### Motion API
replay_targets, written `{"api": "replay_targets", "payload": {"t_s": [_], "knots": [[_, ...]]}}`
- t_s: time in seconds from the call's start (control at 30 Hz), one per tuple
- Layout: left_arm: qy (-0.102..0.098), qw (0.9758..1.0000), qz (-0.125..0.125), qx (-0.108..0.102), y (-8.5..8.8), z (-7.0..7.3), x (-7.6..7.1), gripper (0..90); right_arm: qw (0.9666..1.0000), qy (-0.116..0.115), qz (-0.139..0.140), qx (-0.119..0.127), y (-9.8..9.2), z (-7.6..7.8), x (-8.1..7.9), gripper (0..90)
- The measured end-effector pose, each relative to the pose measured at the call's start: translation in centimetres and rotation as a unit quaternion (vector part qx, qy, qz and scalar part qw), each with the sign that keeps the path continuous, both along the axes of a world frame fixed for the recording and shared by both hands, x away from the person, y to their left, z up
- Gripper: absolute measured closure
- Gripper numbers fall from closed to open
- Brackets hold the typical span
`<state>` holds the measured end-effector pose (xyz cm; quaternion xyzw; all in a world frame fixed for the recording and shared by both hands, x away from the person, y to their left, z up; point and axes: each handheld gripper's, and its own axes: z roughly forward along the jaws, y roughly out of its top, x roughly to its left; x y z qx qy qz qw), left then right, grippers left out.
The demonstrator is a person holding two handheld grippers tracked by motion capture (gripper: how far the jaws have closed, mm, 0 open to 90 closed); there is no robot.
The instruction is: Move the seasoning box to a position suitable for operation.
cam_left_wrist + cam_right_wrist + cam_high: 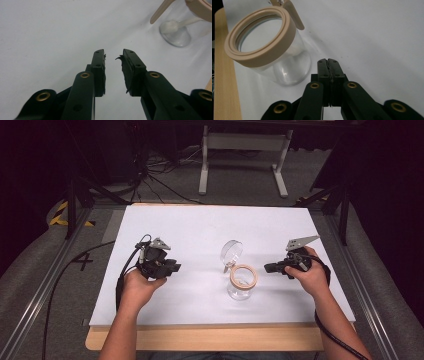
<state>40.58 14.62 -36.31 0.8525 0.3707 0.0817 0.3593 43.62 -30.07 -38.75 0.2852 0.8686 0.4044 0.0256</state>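
Observation:
A clear glass jar (242, 284) with a tan rim (259, 37) stands upright near the middle of the white table top (200, 235), its hinged glass lid (231, 252) swung open behind it. My right gripper (268, 267) is just to the jar's right, pointing at it, jaws shut on nothing; in the right gripper view the gripper (329, 61) stops short of the jar's base. My left gripper (175, 266) is held left of the jar, well apart from it. In the left gripper view the gripper (113, 53) is open over bare table, with the jar (178, 32) at top right.
The white top lies on a wooden board whose edge (210, 337) shows along the front. Cables (120, 280) trail from both grippers. A white frame's legs (242, 150) stand on the floor beyond the table. Metal rails (40, 295) run along both sides.

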Motion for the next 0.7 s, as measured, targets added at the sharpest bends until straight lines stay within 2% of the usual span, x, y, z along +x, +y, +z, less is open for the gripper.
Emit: {"api": "replay_targets", "payload": {"t_s": [0.13, 0.2, 0.4, 0.47, 0.5, 0.7], "knots": [[-0.002, 1.0000, -0.005, 0.001, -0.2, 0.2, -0.2, 70.9, 0.9999, 0.005, 0.006, -0.011, 0.8, -0.4, -0.1, 90.0], [-0.004, 1.0000, -0.008, -0.001, -0.3, 0.3, -0.3, 70.4, 0.9995, 0.011, 0.017, -0.025, 1.6, -0.8, -0.2, 90.0], [-0.003, 1.0000, 0.002, 0.002, -0.1, 0.3, -0.3, 69.5, 0.9980, 0.031, 0.034, -0.042, 2.7, -1.6, -0.2, 90.0], [-0.001, 0.9999, 0.010, 0.002, -0.1, 0.3, -0.2, 63.4, 0.9972, 0.035, 0.042, -0.050, 3.3, -2.1, -0.2, 90.0], [0.010, 0.9997, 0.022, -0.006, -0.2, 0.2, -0.1, 60.3, 0.9970, 0.036, 0.045, -0.052, 3.5, -2.3, -0.2, 90.0], [0.015, 0.9998, 0.010, -0.009, -0.1, 0.3, -0.1, 59.7, 0.9961, 0.039, 0.044, -0.066, 4.3, -2.7, -0.3, 90.0]]}}
